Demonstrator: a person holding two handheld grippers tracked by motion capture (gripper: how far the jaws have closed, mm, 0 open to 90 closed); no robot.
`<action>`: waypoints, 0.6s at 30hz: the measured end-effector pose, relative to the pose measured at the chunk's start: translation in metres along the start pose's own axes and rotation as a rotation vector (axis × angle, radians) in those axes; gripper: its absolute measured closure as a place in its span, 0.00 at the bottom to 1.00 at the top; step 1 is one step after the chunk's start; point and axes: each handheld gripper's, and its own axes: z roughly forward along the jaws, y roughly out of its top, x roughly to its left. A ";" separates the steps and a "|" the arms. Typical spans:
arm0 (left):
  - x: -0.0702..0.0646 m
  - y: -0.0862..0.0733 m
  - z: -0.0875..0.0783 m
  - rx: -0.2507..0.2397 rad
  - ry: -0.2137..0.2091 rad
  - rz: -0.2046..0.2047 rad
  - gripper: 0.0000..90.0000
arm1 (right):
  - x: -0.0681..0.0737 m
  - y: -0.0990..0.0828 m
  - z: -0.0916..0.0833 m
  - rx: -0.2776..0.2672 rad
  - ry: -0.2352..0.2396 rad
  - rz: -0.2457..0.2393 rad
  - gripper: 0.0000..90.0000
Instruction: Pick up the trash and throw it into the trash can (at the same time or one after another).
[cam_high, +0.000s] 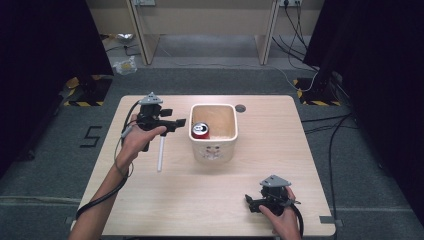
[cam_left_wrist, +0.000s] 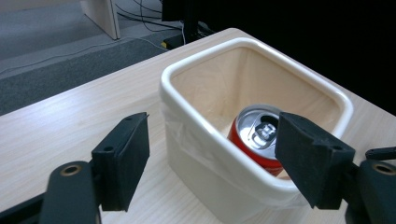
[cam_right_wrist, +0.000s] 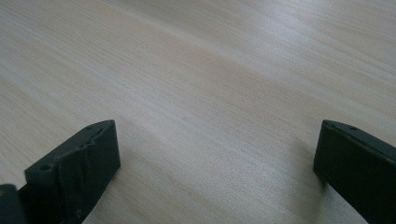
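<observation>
I see my left gripper (cam_left_wrist: 212, 154) gaping empty before the white bin (cam_left_wrist: 196, 140), a red can (cam_left_wrist: 254, 140) upright inside.

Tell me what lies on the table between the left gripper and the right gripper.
In the high view, a white tube lies just below the left gripper; from there to the right gripper the table is bare. The bin sits off that line.

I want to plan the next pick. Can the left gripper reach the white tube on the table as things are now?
Probably yes. The left gripper is open and holds nothing, and the tube lies bare on the table just below that hand, beside the bin. Nothing lies between them.
</observation>
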 end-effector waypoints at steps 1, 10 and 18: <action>0.001 -0.002 0.000 0.001 0.002 -0.003 0.27 | 0.000 0.000 0.000 0.000 0.000 0.000 0.01; 0.017 -0.019 0.000 -0.003 0.035 -0.042 0.23 | 0.000 0.000 0.000 0.000 0.000 0.001 0.01; 0.026 -0.034 0.002 0.004 0.064 -0.065 0.20 | 0.000 0.000 0.000 0.000 0.000 -0.004 0.01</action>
